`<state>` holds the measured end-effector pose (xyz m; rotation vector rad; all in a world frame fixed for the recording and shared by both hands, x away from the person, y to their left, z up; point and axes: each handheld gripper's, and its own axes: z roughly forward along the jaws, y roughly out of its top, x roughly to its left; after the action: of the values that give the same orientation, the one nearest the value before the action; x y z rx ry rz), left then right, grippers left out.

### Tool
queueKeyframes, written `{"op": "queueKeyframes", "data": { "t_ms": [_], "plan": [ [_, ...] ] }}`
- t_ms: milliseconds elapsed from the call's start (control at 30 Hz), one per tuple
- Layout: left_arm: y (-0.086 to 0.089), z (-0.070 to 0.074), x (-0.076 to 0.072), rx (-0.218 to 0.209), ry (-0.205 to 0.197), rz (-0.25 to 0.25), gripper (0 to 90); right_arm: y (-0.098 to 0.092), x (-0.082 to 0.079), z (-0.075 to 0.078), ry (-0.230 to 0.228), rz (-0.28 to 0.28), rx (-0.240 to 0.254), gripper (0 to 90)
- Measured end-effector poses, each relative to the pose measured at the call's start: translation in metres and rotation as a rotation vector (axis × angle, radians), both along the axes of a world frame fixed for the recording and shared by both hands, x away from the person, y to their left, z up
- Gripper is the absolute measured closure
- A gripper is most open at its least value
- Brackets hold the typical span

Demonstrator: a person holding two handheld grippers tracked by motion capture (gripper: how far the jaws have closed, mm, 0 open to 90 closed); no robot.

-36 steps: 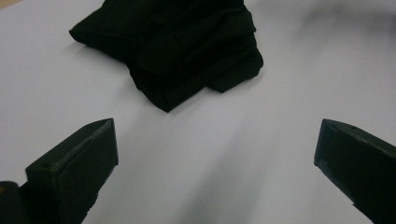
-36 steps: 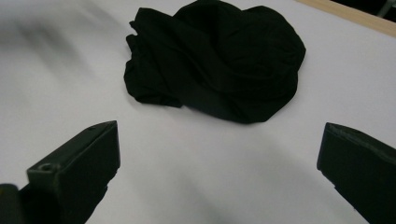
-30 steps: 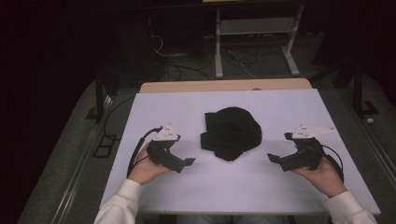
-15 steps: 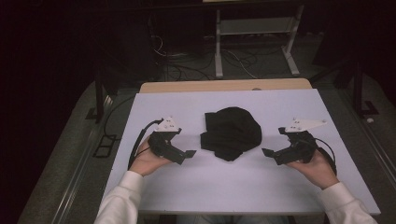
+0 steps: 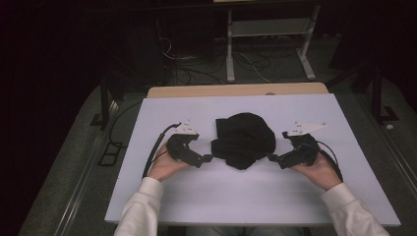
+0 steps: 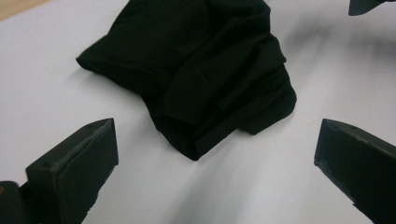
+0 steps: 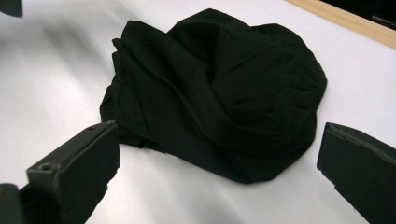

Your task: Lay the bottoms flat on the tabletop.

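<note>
A crumpled black garment point(image 5: 243, 140) lies mid-desk, nearer the far edge. The left gripper point(image 5: 207, 158) and right gripper point(image 5: 272, 158) flank it, jaws spread wide, empty. Best to pinch outer hems (not the bunched middle) low against the desk point(image 5: 236, 201).

matt black cloth point(image 5: 243, 140), smooth white tabletop point(image 5: 305, 191), perhaps laminate

The room is dark. A white sheet point(image 5: 236, 191) covers the bench, whose wooden far edge point(image 5: 236, 90) shows. Beyond it, cables point(image 5: 196, 73) lie on grey floor point(image 5: 74, 187) beside a metal shelf frame point(image 5: 268, 29).
</note>
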<state>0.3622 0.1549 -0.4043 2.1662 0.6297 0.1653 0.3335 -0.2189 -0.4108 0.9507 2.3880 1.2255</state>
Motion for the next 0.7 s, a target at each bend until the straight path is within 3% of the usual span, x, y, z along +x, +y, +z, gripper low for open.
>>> {"op": "queueKeyframes", "data": {
  "t_ms": [433,633,700],
  "plan": [
    [-0.017,-0.024,0.026,-0.062,0.046,0.048,0.0,0.012,0.007,-0.009,0.001,0.020,0.037,0.0],
    [-0.027,-0.033,0.035,-0.041,0.071,0.063,0.0,0.015,0.008,-0.013,0.006,0.021,0.039,0.0],
    [-0.029,-0.038,0.039,-0.059,0.095,0.069,3.8,0.015,0.009,-0.013,0.005,0.021,0.038,0.0]
  ]
}}
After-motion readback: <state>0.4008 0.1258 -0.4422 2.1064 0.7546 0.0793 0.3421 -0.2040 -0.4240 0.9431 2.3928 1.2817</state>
